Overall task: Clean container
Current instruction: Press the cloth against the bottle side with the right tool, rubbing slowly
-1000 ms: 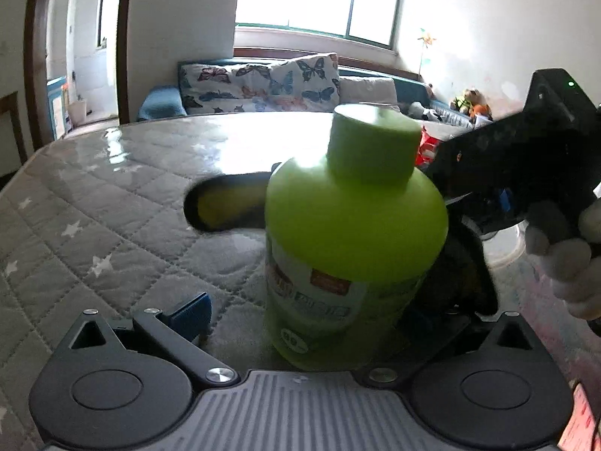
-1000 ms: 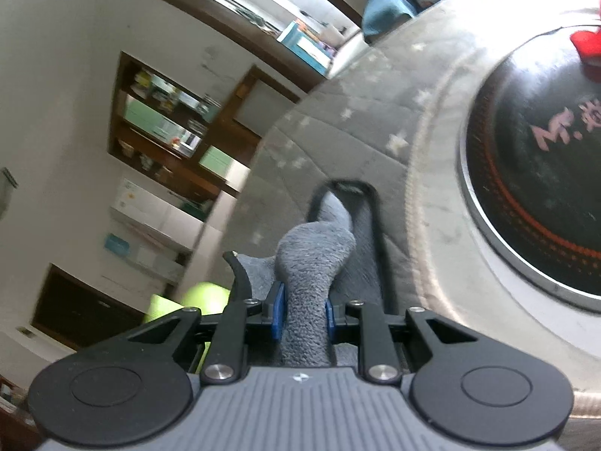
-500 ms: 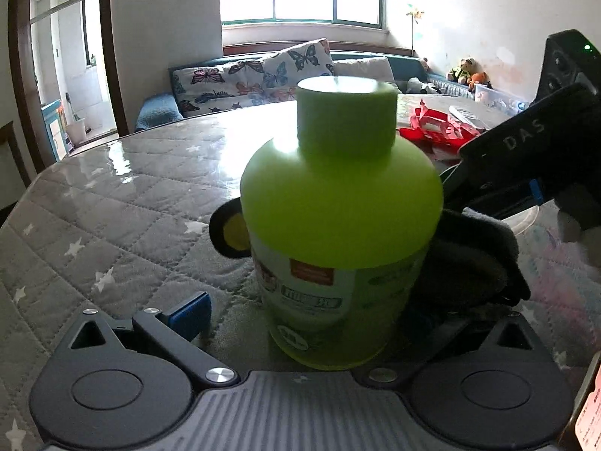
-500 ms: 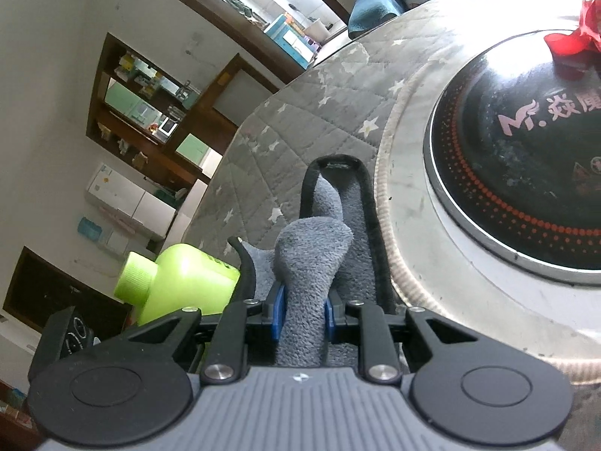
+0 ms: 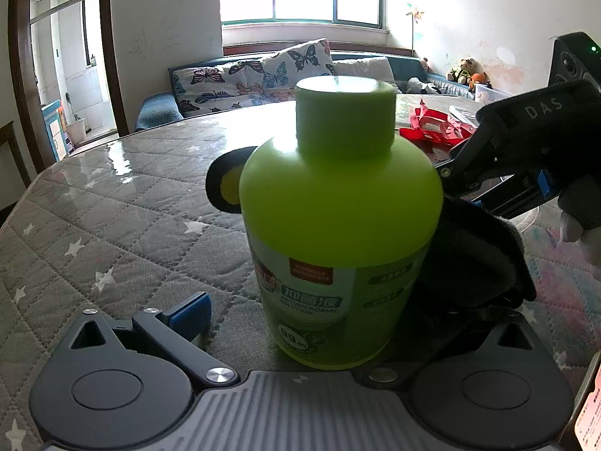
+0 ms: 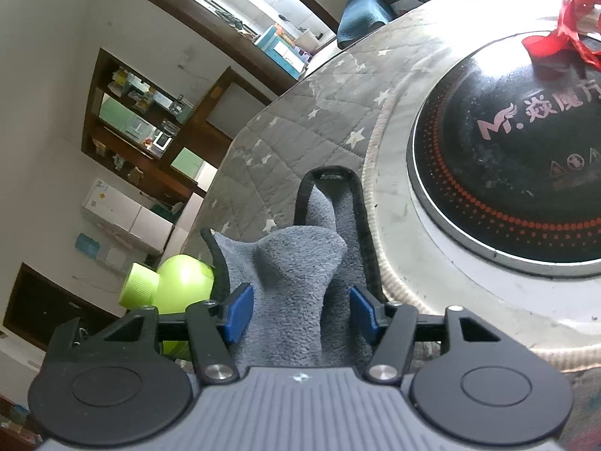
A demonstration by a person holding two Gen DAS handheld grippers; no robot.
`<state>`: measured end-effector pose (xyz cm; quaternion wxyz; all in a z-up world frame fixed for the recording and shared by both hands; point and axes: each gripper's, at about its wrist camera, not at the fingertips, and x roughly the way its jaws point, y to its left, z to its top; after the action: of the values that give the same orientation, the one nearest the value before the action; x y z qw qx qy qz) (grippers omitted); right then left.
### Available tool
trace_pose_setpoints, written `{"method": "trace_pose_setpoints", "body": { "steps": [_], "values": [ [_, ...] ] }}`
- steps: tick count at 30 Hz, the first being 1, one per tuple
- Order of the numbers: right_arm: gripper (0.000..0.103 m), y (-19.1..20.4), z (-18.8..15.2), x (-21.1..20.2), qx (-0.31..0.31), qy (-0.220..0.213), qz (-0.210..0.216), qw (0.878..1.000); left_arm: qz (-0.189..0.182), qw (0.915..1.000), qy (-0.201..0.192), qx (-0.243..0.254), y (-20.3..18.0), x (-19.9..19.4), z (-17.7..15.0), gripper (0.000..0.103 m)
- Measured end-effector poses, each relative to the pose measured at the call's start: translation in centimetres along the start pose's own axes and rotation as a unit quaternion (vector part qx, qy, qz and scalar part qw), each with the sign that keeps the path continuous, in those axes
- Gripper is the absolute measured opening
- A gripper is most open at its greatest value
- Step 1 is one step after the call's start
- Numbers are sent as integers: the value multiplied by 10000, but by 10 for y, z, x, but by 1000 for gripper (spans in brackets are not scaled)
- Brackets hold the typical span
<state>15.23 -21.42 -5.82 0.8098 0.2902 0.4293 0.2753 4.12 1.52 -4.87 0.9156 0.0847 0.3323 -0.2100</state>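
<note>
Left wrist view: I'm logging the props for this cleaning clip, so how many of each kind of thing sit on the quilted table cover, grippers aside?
Green bottle: 1
Grey cloth: 1
Black and yellow ring-shaped item, partly hidden behind the bottle: 1
Red ribbon bundle: 1
Total: 4

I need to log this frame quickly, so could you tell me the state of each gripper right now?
Left gripper: open, green bottle between its fingers, unclamped.
Right gripper: open, grey cloth between its pads, not pinched.
</note>
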Motion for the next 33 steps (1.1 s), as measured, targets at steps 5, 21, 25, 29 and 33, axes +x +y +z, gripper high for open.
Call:
{"method": "trace_pose_setpoints", "body": {
  "steps": [5, 21, 25, 29, 33],
  "values": [
    [62, 6, 0, 3, -193, -45, -226, 9995, -3, 10000, -1, 1, 1, 0, 0, 103],
    [76, 42, -10, -13, -1491, -584, -953, 9825, -5, 10000, -4, 4, 2, 0, -1, 103],
    [81, 40, -11, -12, -1463, -456, -1095, 9821, -6, 10000, -4, 5, 2, -1, -1, 103],
    [81, 36, -15, -7, -1361, -265, -1036, 9849, -7, 10000, -5, 6, 3, -1, -2, 103],
    [81, 33, -15, -6, -1265, -204, -968, 9870, -7, 10000, -5, 6, 3, -1, -2, 103]
  ]
}}
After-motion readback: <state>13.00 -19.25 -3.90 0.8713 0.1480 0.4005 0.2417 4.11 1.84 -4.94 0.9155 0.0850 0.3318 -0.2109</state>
